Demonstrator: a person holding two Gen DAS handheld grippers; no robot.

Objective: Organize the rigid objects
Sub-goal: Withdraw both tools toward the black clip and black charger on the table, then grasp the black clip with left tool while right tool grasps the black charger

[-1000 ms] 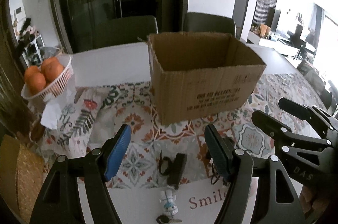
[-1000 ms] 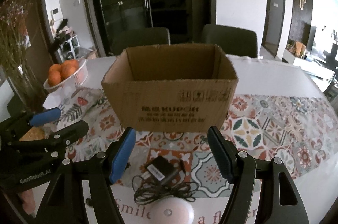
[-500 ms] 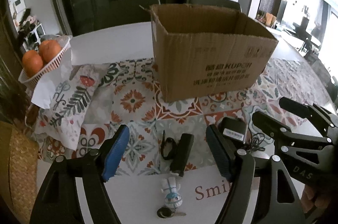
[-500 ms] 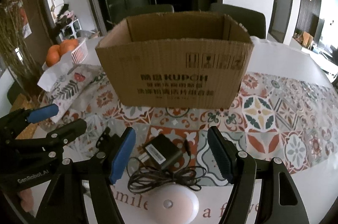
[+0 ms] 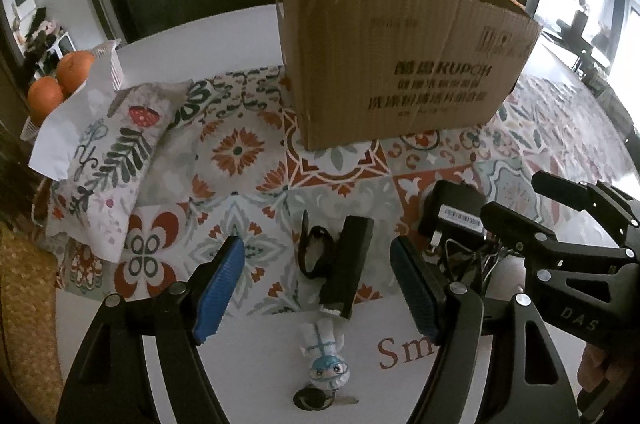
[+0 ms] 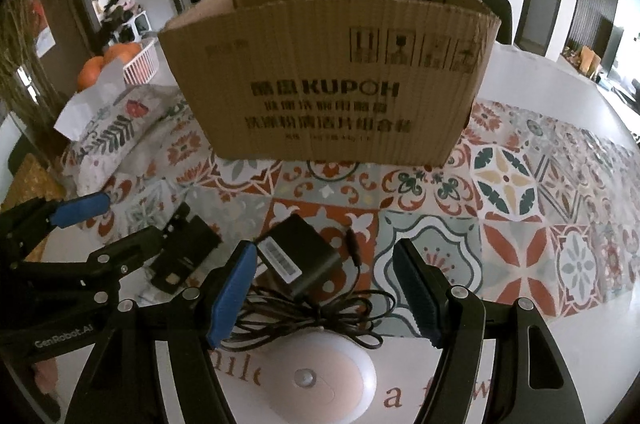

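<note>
At far left, near the table's left edge: white slatted basket (image 5: 110, 62) of oranges (image 5: 74, 66), with a floral-print cushion (image 5: 108, 152) just beside it on the patterned tile-print table runner (image 5: 240, 152).

Left gripper (image 5: 318, 288) released, blue-padded fingers (image 5: 218, 288) spread wide and grasping nothing, poised over the near edge of the runner. Between those fingers: a black rectangular bar-shaped device (image 5: 348, 264) with a black wrist loop (image 5: 314, 256), lying flat at the runner's near edge. Just nearer, on the white table: a small white-and-blue figurine keychain (image 5: 326, 364).

Behind, mid-runner: open brown corrugated cardboard box (image 6: 332, 80) with black printing, upright, well apart from the small items.

Right of the bar device: black power adapter (image 6: 296, 258) with a barcode label, its thin black cable (image 6: 320, 312) coiled toward the near edge. Right gripper (image 6: 326, 298) also released, jaws wide, straddling adapter and cable without touching them. Nearest the table's front edge, beneath that gripper: a white domed round gadget (image 6: 316, 380).
</note>
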